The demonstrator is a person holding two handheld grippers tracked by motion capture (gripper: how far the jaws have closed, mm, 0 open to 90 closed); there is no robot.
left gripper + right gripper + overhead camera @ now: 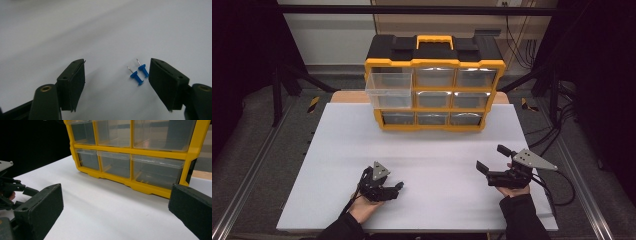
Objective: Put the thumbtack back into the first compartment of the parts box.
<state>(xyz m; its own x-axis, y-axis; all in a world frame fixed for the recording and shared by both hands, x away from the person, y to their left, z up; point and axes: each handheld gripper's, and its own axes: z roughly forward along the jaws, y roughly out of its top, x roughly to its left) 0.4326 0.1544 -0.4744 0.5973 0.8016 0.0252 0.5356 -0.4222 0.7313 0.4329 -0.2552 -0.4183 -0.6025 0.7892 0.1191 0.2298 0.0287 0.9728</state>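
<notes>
Lying between the left gripper's (117,85) open jaws: two blue pushpins (139,73).

The high view looks forward and down from above the person's side of the white table (422,150), far enough off to take in the whole top, with the yellow drawer cabinet (434,92) at 12 o'clock. The left gripper view rides low and very near the table, facing down along its own jaws at two blue push pins (138,73) toward 1 o'clock. The right gripper view sits just above the table, facing level at the cabinet's lower drawers, with the left gripper (10,192) at 9 o'clock. All three share the white tabletop.
</notes>
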